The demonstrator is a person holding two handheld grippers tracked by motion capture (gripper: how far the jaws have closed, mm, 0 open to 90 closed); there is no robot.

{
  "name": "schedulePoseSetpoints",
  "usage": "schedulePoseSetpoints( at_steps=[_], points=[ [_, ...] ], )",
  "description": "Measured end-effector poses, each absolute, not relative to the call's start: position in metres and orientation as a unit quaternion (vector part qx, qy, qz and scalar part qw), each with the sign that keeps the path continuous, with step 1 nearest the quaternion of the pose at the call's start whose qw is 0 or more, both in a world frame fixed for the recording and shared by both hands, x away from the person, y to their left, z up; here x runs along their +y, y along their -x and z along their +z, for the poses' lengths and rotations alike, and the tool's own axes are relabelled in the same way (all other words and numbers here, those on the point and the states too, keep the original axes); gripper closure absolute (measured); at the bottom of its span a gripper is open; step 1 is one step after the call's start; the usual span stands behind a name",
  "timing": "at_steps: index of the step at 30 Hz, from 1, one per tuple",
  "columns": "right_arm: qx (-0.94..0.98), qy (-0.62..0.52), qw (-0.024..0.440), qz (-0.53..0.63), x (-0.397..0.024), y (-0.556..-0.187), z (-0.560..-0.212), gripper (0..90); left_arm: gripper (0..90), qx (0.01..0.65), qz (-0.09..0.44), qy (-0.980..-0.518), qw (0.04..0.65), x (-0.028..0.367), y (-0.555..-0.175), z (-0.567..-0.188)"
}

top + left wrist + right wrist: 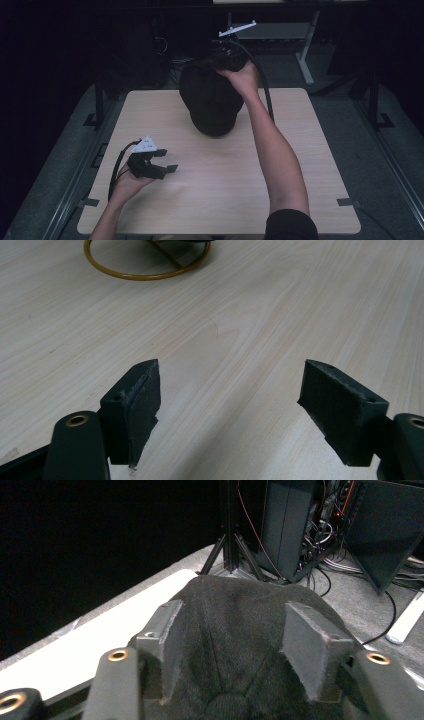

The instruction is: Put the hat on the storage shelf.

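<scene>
A black fabric cap point(210, 100) sits at the far middle of the light wood surface point(220, 200). The right claw point(227, 56) is above the cap's back edge, jaws apart w/ the crown between them. The left claw point(162, 161) hovers near the front-left, jaws wide apart, w/ a yellow wire ring point(145, 265) ahead of it.

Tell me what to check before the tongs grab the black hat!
1. Right tongs open: ok, jaws spread.
2. Right tongs over the hat: ok, hat sits between the jaws.
3. Jaws pressing the hat: cannot tell.
4. Left tongs out of the way: ok, open above bare table.
5. What holds the hat up: cannot tell; a yellow ring sits under it on the table.
6. Hat on the table, near the far edge: ok.
</scene>
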State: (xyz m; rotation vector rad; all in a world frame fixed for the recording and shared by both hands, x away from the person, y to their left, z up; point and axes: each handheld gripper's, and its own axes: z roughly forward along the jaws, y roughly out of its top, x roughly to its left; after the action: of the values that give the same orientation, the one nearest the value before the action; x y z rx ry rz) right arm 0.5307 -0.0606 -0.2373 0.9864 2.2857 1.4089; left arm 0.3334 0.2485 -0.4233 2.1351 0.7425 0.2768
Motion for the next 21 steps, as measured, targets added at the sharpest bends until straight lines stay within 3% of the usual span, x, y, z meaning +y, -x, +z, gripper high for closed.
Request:
schedulePoseSetpoints(
  at_steps=[21],
  points=[
    [0.773,-0.363,0.121,0.506,-0.106,-0.501,-0.235,25.8,22.1,0.293,0.12,-0.852,0.417,0.248,-0.329,-0.421]
  ],
)
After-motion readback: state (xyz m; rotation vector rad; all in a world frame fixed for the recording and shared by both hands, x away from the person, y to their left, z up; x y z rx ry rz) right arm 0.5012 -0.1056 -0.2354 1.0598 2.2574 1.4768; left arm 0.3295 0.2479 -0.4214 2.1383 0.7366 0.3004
